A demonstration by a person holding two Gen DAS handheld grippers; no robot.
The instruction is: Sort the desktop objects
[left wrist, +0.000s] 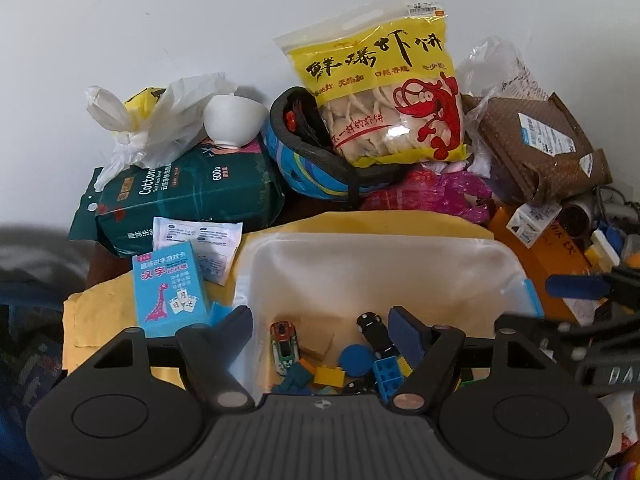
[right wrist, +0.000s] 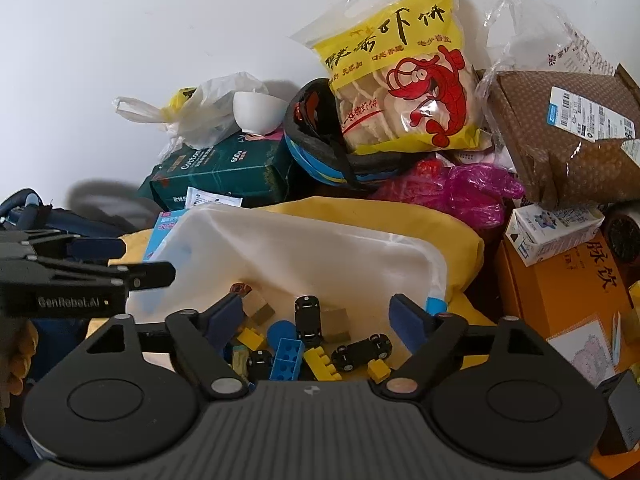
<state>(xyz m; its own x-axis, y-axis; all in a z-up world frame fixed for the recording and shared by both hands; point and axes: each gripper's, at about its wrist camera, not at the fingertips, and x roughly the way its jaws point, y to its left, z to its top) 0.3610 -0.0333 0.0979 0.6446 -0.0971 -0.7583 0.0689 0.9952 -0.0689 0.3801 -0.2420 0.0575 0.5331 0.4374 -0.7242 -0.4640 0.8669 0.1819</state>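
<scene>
The white bin (right wrist: 304, 240) holds three black toy cars (right wrist: 308, 317), one coloured racing car (left wrist: 285, 345), one blue disc (left wrist: 356, 360) and a jumble of yellow and blue building bricks (right wrist: 286, 356). Over the bin, the left gripper (left wrist: 320, 328) and right gripper (right wrist: 316, 316) both hang with fingers apart, holding nothing. Behind the bin stand one prawn-cracker bag (left wrist: 384, 88), one helmet (left wrist: 320, 160) and one white bowl (left wrist: 234, 120).

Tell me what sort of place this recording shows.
Likely a cluttered home desk against a white wall: a prawn cracker bag, a cotton tissue pack and a toy bin holding cars and blocks.
</scene>
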